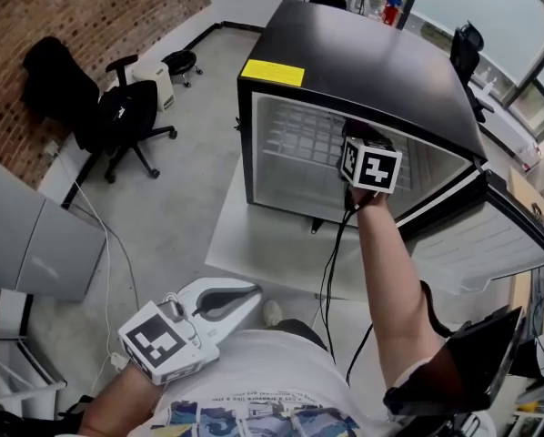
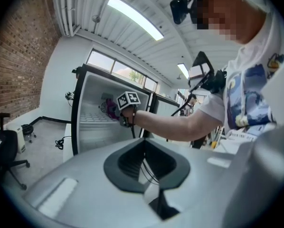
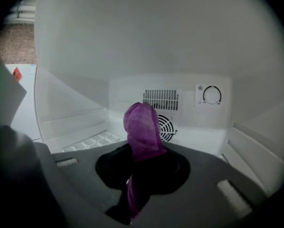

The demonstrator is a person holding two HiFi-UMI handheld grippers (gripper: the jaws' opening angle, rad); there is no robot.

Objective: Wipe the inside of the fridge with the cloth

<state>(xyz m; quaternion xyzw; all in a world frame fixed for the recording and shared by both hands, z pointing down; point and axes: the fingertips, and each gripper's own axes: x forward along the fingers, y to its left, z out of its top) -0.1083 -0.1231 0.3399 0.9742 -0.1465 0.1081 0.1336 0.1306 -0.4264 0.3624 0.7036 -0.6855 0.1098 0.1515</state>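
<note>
right hand-held gripper [image 3: 143, 161]: clamped on purple cloth [image 3: 141, 125], deep inside fridge [image 1: 363, 66], placed to wipe far wall. left hand-held gripper [image 1: 240, 297]: closed, empty, parked near body, out of the way.

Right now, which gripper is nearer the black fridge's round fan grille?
Right. The right gripper, holding the purple cloth, is inside facing the grille; left gripper sits outside near the person's torso.
</note>
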